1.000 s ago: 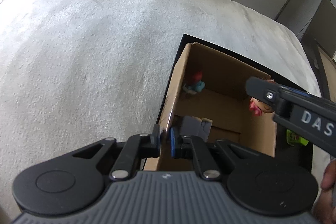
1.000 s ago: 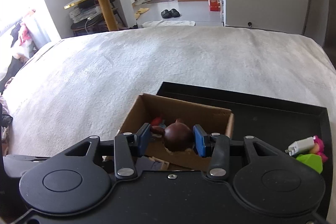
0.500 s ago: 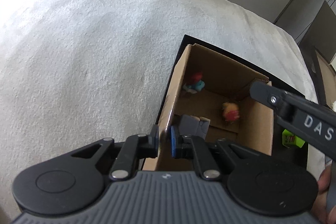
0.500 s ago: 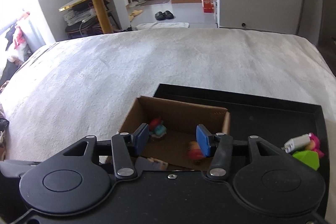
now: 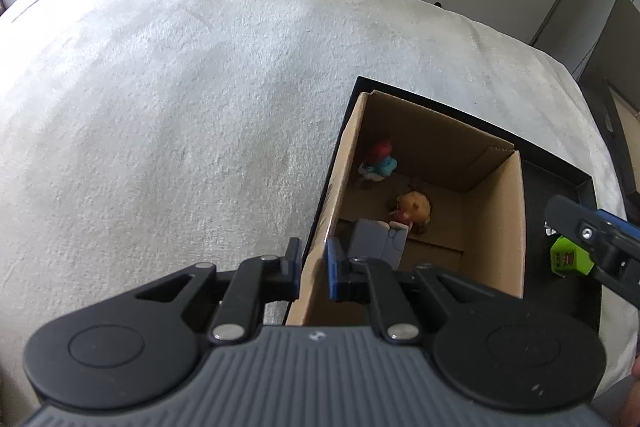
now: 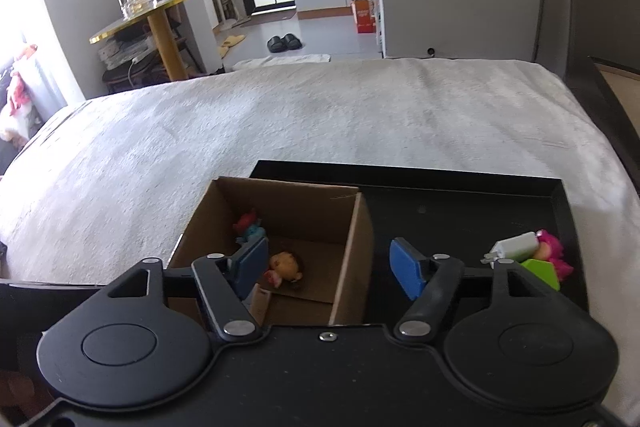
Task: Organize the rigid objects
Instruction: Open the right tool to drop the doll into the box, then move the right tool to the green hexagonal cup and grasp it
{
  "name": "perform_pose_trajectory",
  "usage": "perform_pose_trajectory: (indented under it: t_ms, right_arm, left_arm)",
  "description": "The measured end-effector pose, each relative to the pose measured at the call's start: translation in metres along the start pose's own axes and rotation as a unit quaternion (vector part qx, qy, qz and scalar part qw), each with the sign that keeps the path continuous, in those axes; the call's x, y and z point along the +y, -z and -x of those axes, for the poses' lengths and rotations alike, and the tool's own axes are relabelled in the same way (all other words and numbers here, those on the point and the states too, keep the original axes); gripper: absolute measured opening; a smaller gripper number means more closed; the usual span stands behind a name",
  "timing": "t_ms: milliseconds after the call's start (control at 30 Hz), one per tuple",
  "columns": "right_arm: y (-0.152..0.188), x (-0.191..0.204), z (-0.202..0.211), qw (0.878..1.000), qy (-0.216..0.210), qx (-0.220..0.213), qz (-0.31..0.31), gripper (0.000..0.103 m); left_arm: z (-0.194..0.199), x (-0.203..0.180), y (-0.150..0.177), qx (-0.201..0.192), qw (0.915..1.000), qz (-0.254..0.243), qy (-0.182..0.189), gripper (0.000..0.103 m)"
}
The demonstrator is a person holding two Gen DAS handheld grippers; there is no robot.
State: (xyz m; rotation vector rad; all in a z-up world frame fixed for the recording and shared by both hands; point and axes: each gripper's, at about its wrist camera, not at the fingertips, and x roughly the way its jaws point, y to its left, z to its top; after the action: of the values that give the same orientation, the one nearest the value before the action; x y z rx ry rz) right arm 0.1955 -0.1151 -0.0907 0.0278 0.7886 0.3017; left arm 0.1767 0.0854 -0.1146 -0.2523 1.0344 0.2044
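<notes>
Seen first from the left wrist: left gripper [image 5: 313, 271] clamped on the near left wall of the cardboard box [image 5: 502, 223], one pad outside, one inside, steadying it on the black tray [image 5: 560, 175]. Just ahead of the inner pad, a grey block [image 5: 376, 241]; beyond it an orange-headed figurine [image 5: 412, 209]; farther still a red-and-blue figurine [image 5: 378, 161]. Off to the right, outside the box, a green toy [image 5: 566, 255] behind the right gripper's tip.

Then from the right wrist: right gripper [image 6: 330, 267] spread wide and empty, straddling the box's right wall, left pad over the interior, right pad over bare tray. Right of the jaws, clustered and touching: white plug-like piece [image 6: 516, 246], pink figurine [image 6: 554, 247], green toy. Probably light, hard, smooth plastic, apt to slip; best pinched across the widest, flattest sides, the white piece across its body.
</notes>
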Motion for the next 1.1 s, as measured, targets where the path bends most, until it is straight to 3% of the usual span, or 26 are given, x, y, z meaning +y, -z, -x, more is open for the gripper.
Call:
perform_pose_trajectory:
  t_ms: [200,467,667,867,1100]
  right_arm:
    - [0.008,-0.021,0.013,1.000,0.017,-0.015,-0.011,0.078]
    - [0.018,-0.054,0.026,0.999,0.022,-0.030,-0.033,0.083]
    - [0.026,-0.081,0.035,0.998,0.028,-0.045,-0.046,0.087]
    - [0.032,-0.105,0.041,0.996,0.030,-0.054,-0.063,0.092]
    - [0.040,-0.129,0.046,0.995,0.020,-0.064,-0.079,0.098]
  left_arm:
    - [0.013,-0.011,0.004,-0.012,0.9995,-0.023,-0.017,0.018]
    - [0.036,-0.032,0.010,-0.049,0.9950,-0.064,-0.059,0.046]
    - [0.053,-0.049,0.015,-0.090,0.9878,-0.098,-0.081,0.057]
    - [0.066,-0.068,0.017,-0.121,0.9799,-0.112,-0.112,0.061]
    - [0.071,-0.089,0.021,-0.131,0.9818,-0.094,-0.101,0.063]
